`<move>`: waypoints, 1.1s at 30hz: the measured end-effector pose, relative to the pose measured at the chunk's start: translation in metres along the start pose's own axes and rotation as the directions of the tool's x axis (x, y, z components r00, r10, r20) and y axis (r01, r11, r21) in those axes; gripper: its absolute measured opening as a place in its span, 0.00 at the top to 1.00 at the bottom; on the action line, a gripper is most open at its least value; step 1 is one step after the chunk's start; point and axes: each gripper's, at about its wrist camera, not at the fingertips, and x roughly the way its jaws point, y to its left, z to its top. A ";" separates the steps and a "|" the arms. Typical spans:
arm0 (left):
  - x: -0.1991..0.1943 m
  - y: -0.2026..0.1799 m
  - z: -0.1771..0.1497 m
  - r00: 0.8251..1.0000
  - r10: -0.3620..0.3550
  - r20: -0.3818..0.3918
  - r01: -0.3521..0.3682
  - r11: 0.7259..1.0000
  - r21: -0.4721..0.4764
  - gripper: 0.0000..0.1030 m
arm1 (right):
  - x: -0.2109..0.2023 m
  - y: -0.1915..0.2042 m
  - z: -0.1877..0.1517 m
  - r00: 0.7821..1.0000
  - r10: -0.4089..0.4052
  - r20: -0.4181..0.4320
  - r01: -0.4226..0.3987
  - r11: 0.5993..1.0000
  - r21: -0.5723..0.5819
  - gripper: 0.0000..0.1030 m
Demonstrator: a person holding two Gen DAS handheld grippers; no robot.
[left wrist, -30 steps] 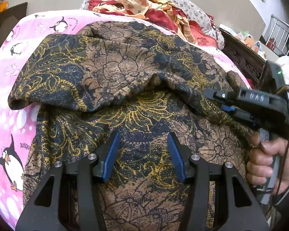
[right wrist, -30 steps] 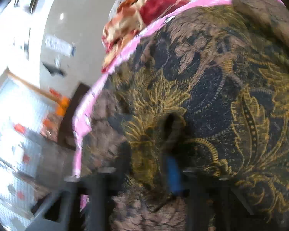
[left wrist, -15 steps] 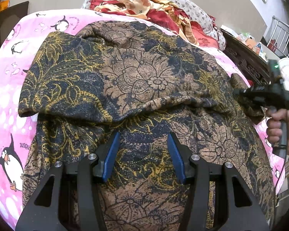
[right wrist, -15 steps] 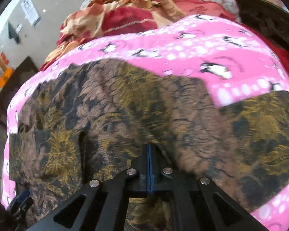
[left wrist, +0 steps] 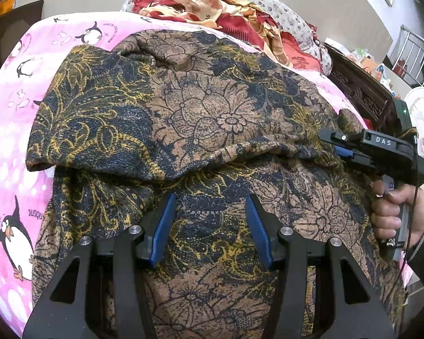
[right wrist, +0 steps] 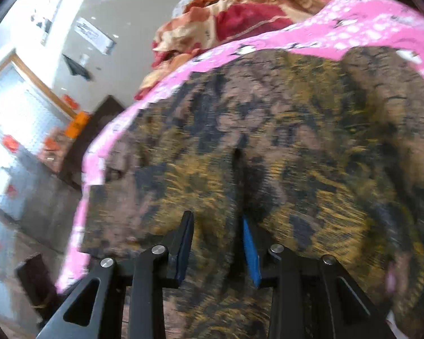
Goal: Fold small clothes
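Brown-navy-gold floral knit garment [left wrist: 200,113]: soft, limp, drapey; grab folded edge. Left gripper [left wrist: 210,226] and right gripper [right wrist: 217,243] both spread, empty.

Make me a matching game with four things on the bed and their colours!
Things:
1. garment
2. sheet
3. blanket
4. left tool pads

Colours:
A. pink with penguins
B. blue
C. brown, navy and gold flowers
D. red and cream

Pairs: 1-C, 2-A, 3-D, 4-B
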 end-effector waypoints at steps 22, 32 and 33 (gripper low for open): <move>-0.005 0.002 0.000 1.000 -0.004 0.007 0.004 1.000 -0.015 0.51 | -0.062 0.005 0.019 0.852 -0.523 0.001 0.518 0.843 -0.148 0.89; -0.035 0.020 0.088 0.975 0.088 0.206 -0.085 0.996 -0.025 0.35 | -0.109 0.058 0.015 0.871 -0.423 0.249 0.482 0.835 -0.266 0.51; -0.025 0.020 0.097 0.980 0.078 0.185 -0.076 0.997 -0.018 0.45 | -0.098 0.060 0.012 0.882 -0.410 0.232 0.464 0.840 -0.282 0.53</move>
